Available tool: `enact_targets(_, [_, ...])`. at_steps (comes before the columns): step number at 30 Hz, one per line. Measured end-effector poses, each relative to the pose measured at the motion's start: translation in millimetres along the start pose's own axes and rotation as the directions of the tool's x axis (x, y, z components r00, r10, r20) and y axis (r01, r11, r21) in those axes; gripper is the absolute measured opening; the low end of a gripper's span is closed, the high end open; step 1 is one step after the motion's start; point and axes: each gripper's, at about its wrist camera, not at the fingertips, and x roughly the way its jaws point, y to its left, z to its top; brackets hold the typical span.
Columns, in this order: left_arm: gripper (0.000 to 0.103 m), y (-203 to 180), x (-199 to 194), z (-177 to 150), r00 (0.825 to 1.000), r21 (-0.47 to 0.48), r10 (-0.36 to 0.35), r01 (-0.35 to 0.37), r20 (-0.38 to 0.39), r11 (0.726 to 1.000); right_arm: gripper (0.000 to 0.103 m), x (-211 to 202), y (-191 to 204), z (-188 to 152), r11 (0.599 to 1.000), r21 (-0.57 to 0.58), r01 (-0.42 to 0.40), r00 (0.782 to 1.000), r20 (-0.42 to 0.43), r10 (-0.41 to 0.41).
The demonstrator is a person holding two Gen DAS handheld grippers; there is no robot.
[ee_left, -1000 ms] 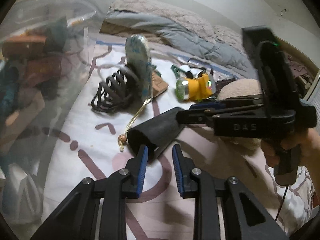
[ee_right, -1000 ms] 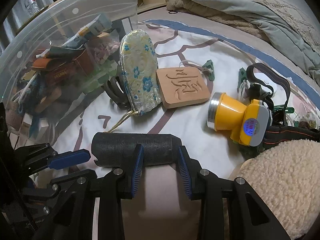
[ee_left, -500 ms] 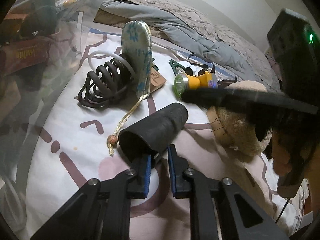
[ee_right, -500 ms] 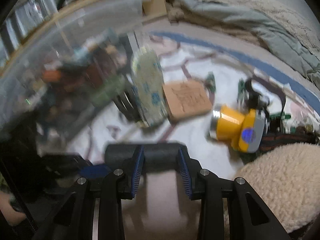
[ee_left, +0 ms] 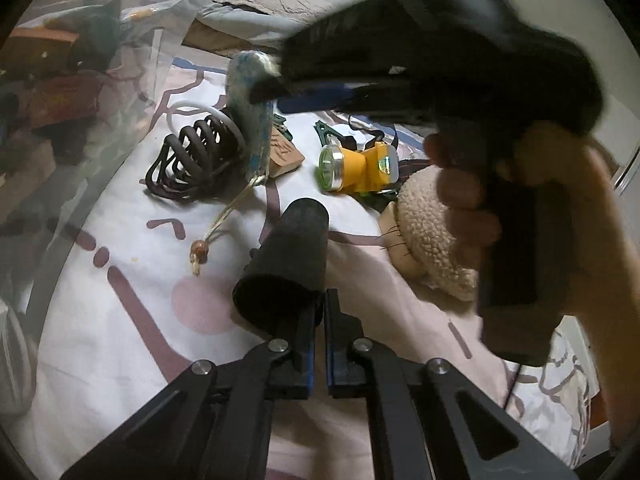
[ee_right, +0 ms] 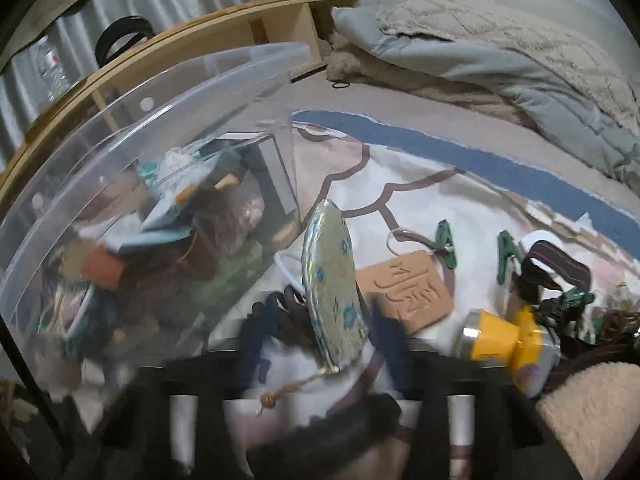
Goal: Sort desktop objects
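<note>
Between the left gripper's jaws, black foam tube points away.

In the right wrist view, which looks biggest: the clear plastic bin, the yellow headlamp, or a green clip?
1. Clear plastic bin, by far the largest.
2. Yellow headlamp.
3. Green clip, smallest; it lies farther from the camera, though.

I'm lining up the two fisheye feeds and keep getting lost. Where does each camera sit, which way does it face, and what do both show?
Left wrist: rides the left gripper, looking forward along its fingers over the patterned bedsheet; they pinch the black foam tube; the right hand crosses above.
Right wrist: on the raised right gripper, its fingers motion-blurred, facing the clear storage bin.
Shared: yellow headlamp, floral pouch, wooden plaque.
</note>
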Motion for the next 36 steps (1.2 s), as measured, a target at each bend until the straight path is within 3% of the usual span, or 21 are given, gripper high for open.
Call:
enact_targets(1, [0.004, -0.1, -2.0, -0.5, 1.0, -0.003, -0.003, 0.003, 0.001, 1.0, 0.004, 5.0, -4.7, 1.2, 0.999, 0.031, 0.016, 1.0, -0.009, -0.016])
enact_targets(2, [0.004, -0.2, -3.4, -1.1, 1.0, -0.003, -0.005, 0.005, 0.002, 1.0, 0.003, 4.8, -8.4, 0.0, 0.998, 0.05, 0.027, 1.0, -0.005, -0.027])
enact_targets(9, [0.003, -5.2, -9.1, -8.7, 1.0, 0.014, 0.006, -0.006, -0.004, 1.0, 0.003, -33.1, -23.1, 2.3, 0.996, 0.079, 0.05, 0.995, 0.084, -0.057])
enact_targets(16, [0.001, -13.2, -19.7, -9.6, 1.0, 0.046, 0.007, -0.008, 0.028, 0.999, 0.003, -101.0, -12.7, 10.1, 0.996, 0.077, 0.04, 0.979, 0.198, -0.055])
enact_targets(24, [0.001, -4.7, -19.4, -17.1, 0.999, 0.015, 0.04, -0.04, 0.008, 0.999, 0.003, -171.2, -3.3, -22.2, 0.992, 0.085, 0.099, 0.957, 0.266, -0.118])
enact_targets(26, [0.004, -3.1, -18.9, -18.7, 0.999, 0.016, 0.047, -0.047, -0.001, 0.999, 0.003, -193.1, -4.4, -31.2, 0.99, 0.103, 0.098, 0.947, 0.296, -0.125])
enact_targets(28, [0.021, -1.9, -17.9, -18.6, 0.999, 0.015, 0.054, -0.054, -0.001, 0.998, 0.003, -213.6, -6.1, -41.6, 0.988, 0.127, 0.086, 0.937, 0.326, -0.124])
enact_targets(30, [0.029, -1.2, -16.7, -16.6, 0.999, 0.007, 0.051, -0.052, 0.008, 0.999, 0.003, -228.3, -7.3, -52.2, 0.986, 0.153, 0.069, 0.93, 0.348, -0.118])
enact_targets(36, [0.029, -2.5, -2.3, -9.7, 0.998, 0.027, 0.067, -0.067, 0.002, 0.997, 0.003, -242.7, -9.8, -85.5, 0.981, 0.193, 0.032, 0.933, 0.347, -0.099])
